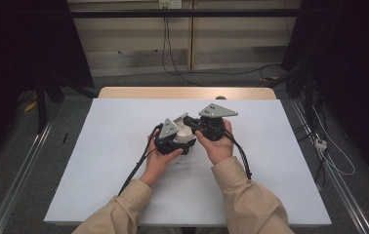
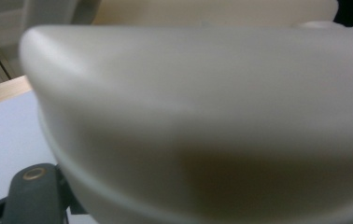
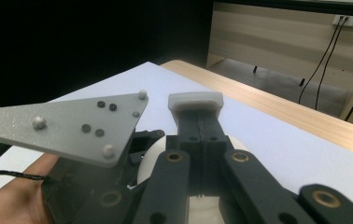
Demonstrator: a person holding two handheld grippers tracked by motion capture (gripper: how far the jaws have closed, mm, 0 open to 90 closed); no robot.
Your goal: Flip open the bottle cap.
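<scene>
The bench (image 1: 124,146), its top covered by a white sheet with a wooden edge at twelve o'clock, carried both hands near its middle. The right hand-held gripper (image 1: 198,125), at about three o'clock of the pair, had its jaws clenched flat together, their white tip (image 3: 196,101) empty. The left hand-held gripper (image 1: 182,130) at nine o'clock pressed against a small cream-white object (image 1: 186,131) between the two; whether its jaws gripped it I could not tell.

Left hand-held gripper (image 1: 173,136) just left of right hand-held gripper (image 1: 211,124), object (image 1: 186,129) between them, above table (image 1: 99,146)
</scene>
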